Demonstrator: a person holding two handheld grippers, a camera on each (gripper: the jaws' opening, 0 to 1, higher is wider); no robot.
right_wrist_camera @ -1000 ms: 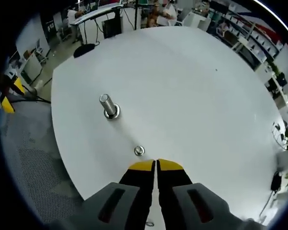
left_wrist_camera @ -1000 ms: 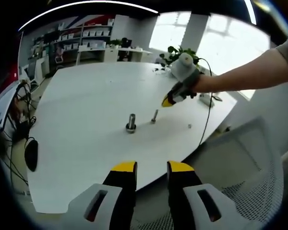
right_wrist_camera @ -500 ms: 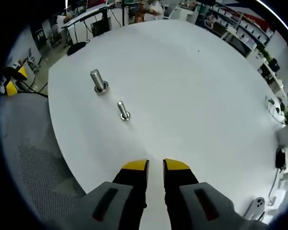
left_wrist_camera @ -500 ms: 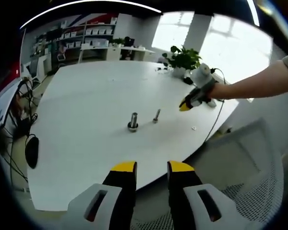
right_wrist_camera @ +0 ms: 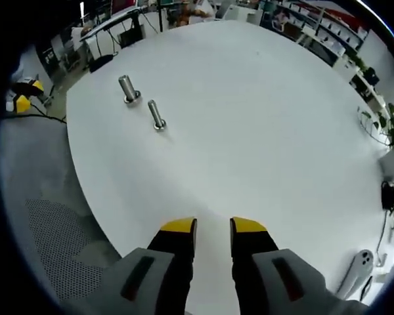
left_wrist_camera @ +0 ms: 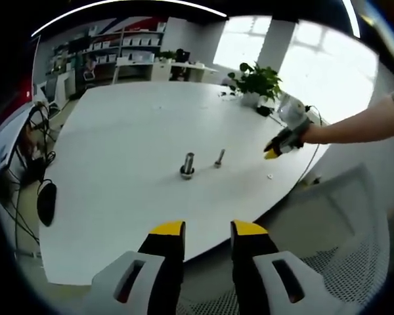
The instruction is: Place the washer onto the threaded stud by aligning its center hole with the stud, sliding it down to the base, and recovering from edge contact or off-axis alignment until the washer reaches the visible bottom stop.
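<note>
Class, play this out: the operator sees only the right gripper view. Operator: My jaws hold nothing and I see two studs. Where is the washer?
Observer: The washer lies flat on the table, close to its edge and near your right gripper.
Operator: What is the left gripper doing?
Observer: The left gripper is open and holds nothing.
</note>
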